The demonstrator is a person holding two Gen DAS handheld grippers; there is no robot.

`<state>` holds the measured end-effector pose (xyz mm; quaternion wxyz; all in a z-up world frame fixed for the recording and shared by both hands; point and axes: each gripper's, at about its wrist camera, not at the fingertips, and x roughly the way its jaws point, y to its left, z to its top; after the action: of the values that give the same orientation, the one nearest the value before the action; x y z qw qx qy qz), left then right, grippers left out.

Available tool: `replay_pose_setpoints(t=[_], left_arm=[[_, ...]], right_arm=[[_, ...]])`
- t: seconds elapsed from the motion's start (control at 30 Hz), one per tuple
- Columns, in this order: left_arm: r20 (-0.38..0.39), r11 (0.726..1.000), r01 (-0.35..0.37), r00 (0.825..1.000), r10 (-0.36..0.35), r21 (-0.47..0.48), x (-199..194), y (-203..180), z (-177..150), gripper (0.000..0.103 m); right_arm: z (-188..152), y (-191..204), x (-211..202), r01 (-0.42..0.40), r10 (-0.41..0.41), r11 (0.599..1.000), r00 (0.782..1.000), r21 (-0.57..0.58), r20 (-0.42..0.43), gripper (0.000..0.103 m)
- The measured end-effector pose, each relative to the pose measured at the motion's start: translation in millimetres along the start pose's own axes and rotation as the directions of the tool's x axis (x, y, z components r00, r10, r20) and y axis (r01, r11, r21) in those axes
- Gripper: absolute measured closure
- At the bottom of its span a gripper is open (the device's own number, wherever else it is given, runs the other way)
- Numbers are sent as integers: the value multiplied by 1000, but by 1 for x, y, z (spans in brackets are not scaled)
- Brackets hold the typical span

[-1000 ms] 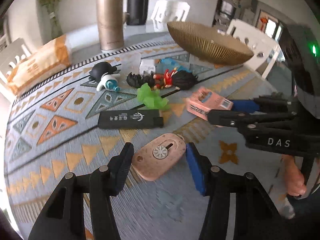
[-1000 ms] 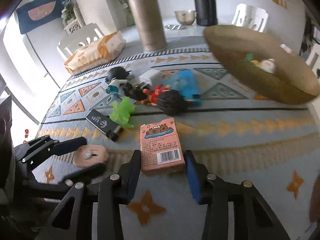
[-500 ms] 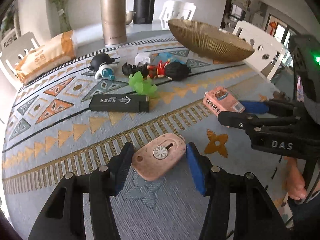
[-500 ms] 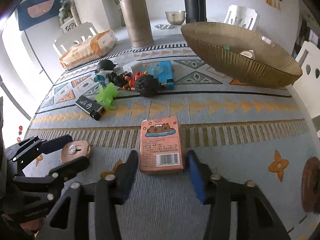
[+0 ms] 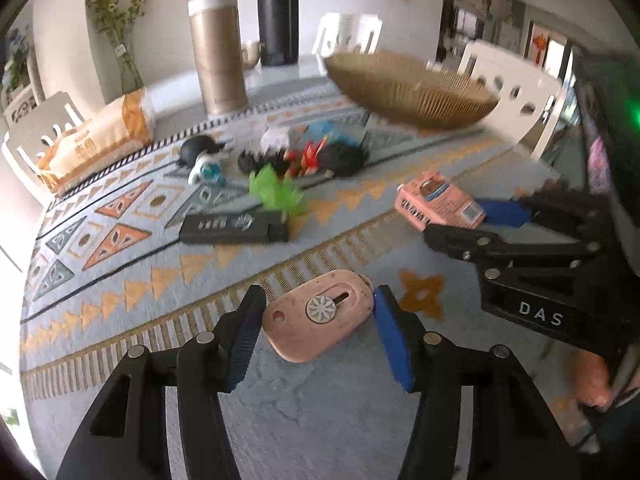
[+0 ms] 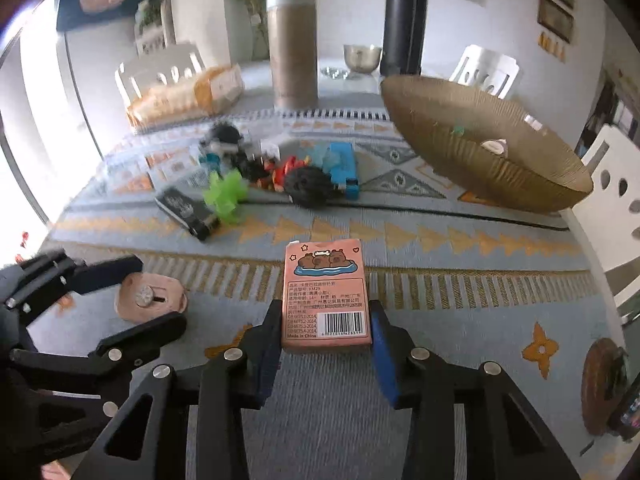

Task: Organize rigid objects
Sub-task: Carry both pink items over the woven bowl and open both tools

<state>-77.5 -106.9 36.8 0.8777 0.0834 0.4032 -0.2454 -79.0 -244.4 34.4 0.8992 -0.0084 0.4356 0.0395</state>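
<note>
My left gripper (image 5: 319, 296) is shut on a pink oval tool (image 5: 320, 316) with a flower-shaped knob, its pads against the tool's two ends just above the patterned tablecloth. The right wrist view shows the same left gripper (image 6: 156, 294) and pink tool (image 6: 150, 298) at lower left. My right gripper (image 6: 326, 312) has its jaws closing on a pink card box (image 6: 324, 280) with a barcode, and both pads press its sides. The left wrist view shows that right gripper (image 5: 460, 222) and card box (image 5: 436, 204) at the right. A woven golden basket (image 6: 480, 152) stands at the back right with small items inside.
A black box (image 5: 232, 226), a green toy (image 5: 276, 196), a pile of figures (image 5: 320, 156) and a blue item (image 6: 342, 164) lie mid-table. Behind stand a gold flask (image 5: 218, 52), a black flask (image 5: 278, 12) and a tissue pack (image 5: 96, 140). White chairs ring the table.
Both grippers drew back toward the near edge of the table with their objects. The right jaws spread wider around the card box half a second ago and have closed on it again.
</note>
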Motion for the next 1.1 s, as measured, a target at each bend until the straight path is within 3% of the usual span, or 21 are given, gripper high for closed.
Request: replay_pose_setpoints(t=[0.1,0.23,0.37,0.5,0.6,0.73,0.83,0.93,1.03,1.1], left_arm=[[55,1000,15,998,-15,-1,-18,-5,16,50],[153,998,43,987,-48,40,-42,-19,53,50],[236,997,63,969,-72,45,-47,-33,108,50],[266,992,123,957,-112,-23,-27,-35,159,50],[262,985,160,955,-136,-72,-2,-35,181,50],[216,979,177,964,-152,-100,39,-39,191,50],[160,983,163,976,-148,-87,68,-49,191,50],[134,986,150,981,-139,-72,83,-56,189,50],[133,986,159,980,-150,-57,83,-58,188,49],[146,988,143,980,-132,-64,77,-56,189,25]], right_arm=[[6,-18,-16,-53,51,996,998,73,35,63],[31,-43,-56,-34,15,990,990,134,139,63],[66,-69,-105,37,-91,977,962,210,258,63],[98,-95,-127,105,-198,950,931,295,307,63],[115,-112,-120,154,-260,926,922,344,286,63],[126,-139,-81,215,-299,887,942,409,151,63],[126,-154,-50,223,-275,869,960,442,55,63],[125,-163,-28,258,-279,858,960,445,-18,63],[120,-173,-17,233,-240,849,970,475,-47,59],[117,-180,-22,172,-193,849,981,500,-11,48]])
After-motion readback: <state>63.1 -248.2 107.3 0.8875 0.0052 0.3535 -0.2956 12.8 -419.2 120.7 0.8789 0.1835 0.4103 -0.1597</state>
